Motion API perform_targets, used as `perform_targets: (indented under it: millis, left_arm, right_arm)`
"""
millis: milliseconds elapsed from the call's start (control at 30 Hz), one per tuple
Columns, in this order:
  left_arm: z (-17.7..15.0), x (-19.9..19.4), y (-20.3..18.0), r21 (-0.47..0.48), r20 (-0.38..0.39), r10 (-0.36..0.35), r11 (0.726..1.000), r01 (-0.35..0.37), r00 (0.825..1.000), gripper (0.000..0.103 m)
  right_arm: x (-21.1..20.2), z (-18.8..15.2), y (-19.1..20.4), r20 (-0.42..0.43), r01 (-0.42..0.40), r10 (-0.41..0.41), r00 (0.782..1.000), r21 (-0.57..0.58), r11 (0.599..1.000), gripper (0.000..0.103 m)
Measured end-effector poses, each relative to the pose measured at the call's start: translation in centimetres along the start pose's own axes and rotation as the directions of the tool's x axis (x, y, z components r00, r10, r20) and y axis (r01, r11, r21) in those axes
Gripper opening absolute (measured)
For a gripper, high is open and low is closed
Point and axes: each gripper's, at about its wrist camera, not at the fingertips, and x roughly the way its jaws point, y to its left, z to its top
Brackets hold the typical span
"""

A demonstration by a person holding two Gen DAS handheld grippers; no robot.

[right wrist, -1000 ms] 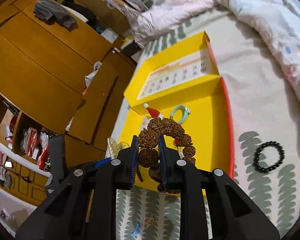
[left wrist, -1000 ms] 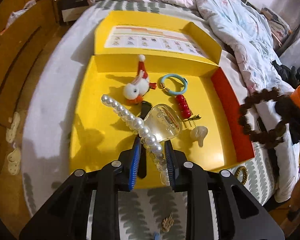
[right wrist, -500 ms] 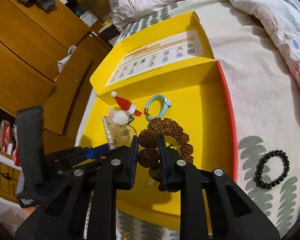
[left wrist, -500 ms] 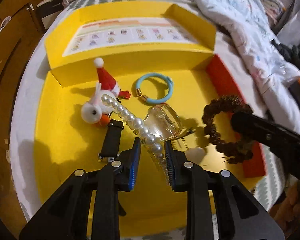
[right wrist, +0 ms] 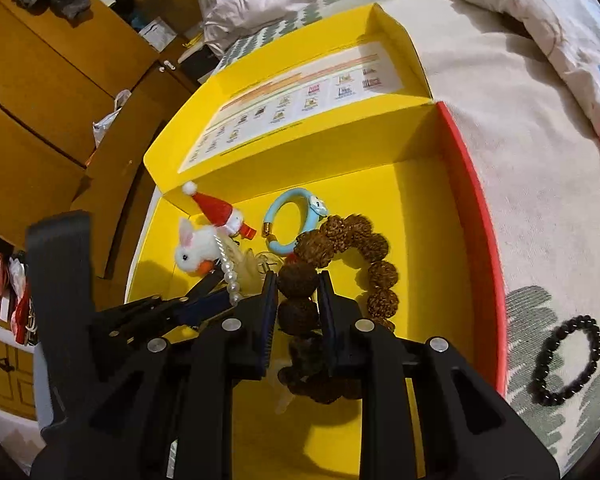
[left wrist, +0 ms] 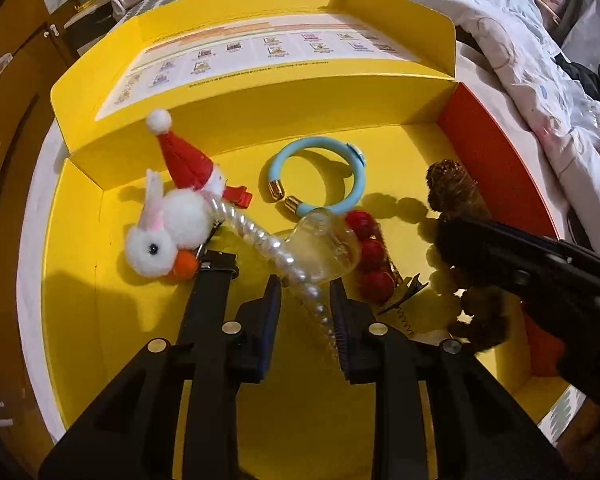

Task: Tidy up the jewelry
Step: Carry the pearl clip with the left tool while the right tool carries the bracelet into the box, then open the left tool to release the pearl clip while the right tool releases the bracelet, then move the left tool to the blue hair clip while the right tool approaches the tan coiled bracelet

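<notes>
An open yellow box (left wrist: 80, 280) lies on the bed. My left gripper (left wrist: 305, 304) hangs low over its floor and its jaws are opening. A white pearl strand (left wrist: 260, 236) runs up between them, blurred and no longer pinched; its far end lies across a plush bunny clip (left wrist: 168, 236) and a clear claw clip (left wrist: 328, 248). My right gripper (right wrist: 298, 286) is shut on a brown seed-bead bracelet (right wrist: 376, 248), which hangs over the right half of the yellow box (right wrist: 420, 216). The left wrist view shows the right gripper (left wrist: 452, 236) and the brown bracelet (left wrist: 448, 184) coming in from the right.
The box also holds a light blue bangle (left wrist: 320, 176), a red bead clip (left wrist: 372, 256) and a black hair clip (left wrist: 208, 304). A black bead bracelet (right wrist: 568, 360) lies on the bedspread right of the box's red wall (right wrist: 476, 216). Wooden cupboards (right wrist: 40, 100) stand at the left.
Both grippers have sunk into the box. The left jaws have widened off the pearl strand, which now drapes over the bunny and clear clip. The right gripper brought the brown bracelet down.
</notes>
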Motion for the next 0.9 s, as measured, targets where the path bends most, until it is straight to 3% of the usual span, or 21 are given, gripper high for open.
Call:
perform_targets:
  millis: [33,67,100,333,500,667,900]
  left_arm:
    - [0.0,-0.2,0.0,0.004,0.009,0.001,1.000,-0.001,1.000,0.041]
    - [-0.1,-0.5,0.0,0.005,0.025,0.005,1.000,-0.005,1.000,0.056]
    - [0.2,-0.8,0.1,0.001,0.043,0.012,1.000,-0.012,0.999,0.061]
    - [-0.1,-3.9,0.8,-0.031,0.084,-0.005,0.999,0.007,0.996,0.061]
    - [-2.1,-8.5,1.4,-0.045,0.153,0.000,0.999,0.007,0.988,0.088]
    - [-5.5,-11.6,1.2,-0.043,0.155,0.055,0.998,-0.049,0.986,0.089]
    - [-12.4,-13.0,0.9,-0.066,0.149,0.029,0.998,-0.019,0.988,0.090]
  right_arm:
    - [0.1,0.0,-0.2,0.003,-0.005,0.005,1.000,0.008,1.000,0.024]
    - [0.2,0.1,-0.3,0.004,-0.009,0.009,1.000,0.018,1.000,0.025]
    - [0.3,0.1,-0.4,0.003,-0.009,0.009,1.000,0.022,1.000,0.026]
    - [-2.5,0.1,0.0,0.036,0.009,-0.009,0.999,0.010,1.000,0.029]
    - [-6.4,-0.5,0.4,0.068,0.035,-0.034,0.997,-0.005,0.999,0.038]
    - [-10.4,-2.2,0.5,0.101,0.091,-0.087,0.991,-0.035,0.995,0.056]
    - [-13.4,-6.6,-2.6,0.065,0.208,-0.206,0.976,-0.031,0.978,0.057]
